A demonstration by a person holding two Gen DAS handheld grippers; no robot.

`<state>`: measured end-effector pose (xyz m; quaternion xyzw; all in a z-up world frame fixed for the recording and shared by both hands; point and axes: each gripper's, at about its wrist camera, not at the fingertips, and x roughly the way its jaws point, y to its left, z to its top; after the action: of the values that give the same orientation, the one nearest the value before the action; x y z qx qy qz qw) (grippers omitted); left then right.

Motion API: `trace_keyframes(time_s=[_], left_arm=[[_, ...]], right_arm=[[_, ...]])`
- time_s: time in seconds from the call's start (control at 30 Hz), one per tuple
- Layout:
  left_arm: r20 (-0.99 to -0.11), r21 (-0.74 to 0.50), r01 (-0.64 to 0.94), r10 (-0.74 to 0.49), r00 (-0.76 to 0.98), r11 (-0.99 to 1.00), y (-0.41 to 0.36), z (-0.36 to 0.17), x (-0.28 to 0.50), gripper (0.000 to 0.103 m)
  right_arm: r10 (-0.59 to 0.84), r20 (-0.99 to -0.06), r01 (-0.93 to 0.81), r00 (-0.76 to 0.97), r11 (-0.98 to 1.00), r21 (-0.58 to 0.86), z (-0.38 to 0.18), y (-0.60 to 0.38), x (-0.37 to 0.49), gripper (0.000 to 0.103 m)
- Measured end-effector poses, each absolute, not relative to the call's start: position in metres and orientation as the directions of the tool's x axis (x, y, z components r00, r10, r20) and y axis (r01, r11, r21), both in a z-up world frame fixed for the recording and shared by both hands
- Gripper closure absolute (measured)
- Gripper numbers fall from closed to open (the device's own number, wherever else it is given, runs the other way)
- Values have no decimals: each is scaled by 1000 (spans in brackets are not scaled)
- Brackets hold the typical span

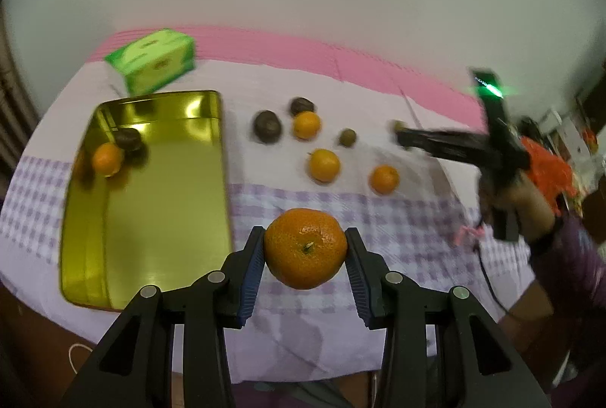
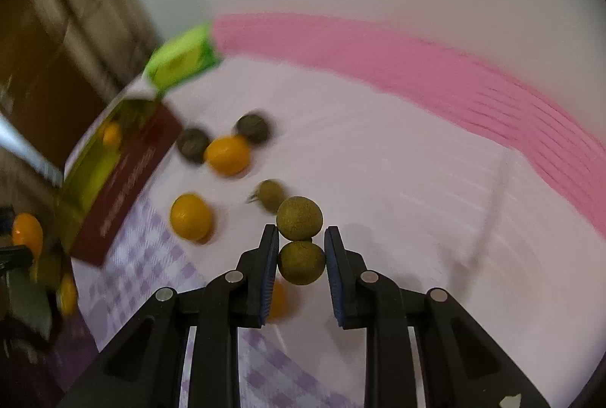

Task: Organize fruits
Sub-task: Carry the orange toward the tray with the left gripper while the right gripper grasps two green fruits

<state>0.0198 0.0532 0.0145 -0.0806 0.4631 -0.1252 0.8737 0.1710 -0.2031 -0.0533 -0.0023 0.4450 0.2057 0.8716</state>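
1. Black plastic arms of the left gripper (image 1: 305,249) fill the bottom of its view; their ribbed blue pads press both sides of a dimpled, slightly flattened mandarin (image 1: 305,247), stem scar facing the camera, held above the tablecloth (image 1: 378,218), just right of the tray.
2. That tablecloth is soft fabric, white with lilac checks and a pink band at the far edge.
3. A gold tray (image 1: 151,203), a shiny rounded rectangle of mirror-like metal, lies on the cloth at left. It holds one orange fruit (image 1: 107,159) touching one dark round fruit (image 1: 128,140) at its far end.
4. A glossy green carton (image 1: 155,65) stands just beyond the tray.
5. The right gripper (image 2: 301,262) is clamped on a rough, olive-brown round fruit (image 2: 302,262); a second one (image 2: 299,218) of the same kind sits touching it, just past the fingertips.
6. Loose on the cloth between tray and right gripper: three smooth oranges (image 1: 324,165), two dark wrinkled balls (image 1: 267,126), and one small olive fruit (image 1: 347,137).
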Motion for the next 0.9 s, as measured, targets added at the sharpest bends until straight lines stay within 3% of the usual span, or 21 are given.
trace_keyframes(time_s=[0.33, 0.9], left_arm=[[-793, -194, -6, -153, 590, 981, 116, 1, 25, 60], [-829, -97, -144, 0, 559, 985, 164, -51, 48, 60]], right_arm=[[163, -725, -22, 669, 980, 200, -83, -294, 131, 81], [130, -696, 26, 706, 978, 209, -94, -300, 123, 81]])
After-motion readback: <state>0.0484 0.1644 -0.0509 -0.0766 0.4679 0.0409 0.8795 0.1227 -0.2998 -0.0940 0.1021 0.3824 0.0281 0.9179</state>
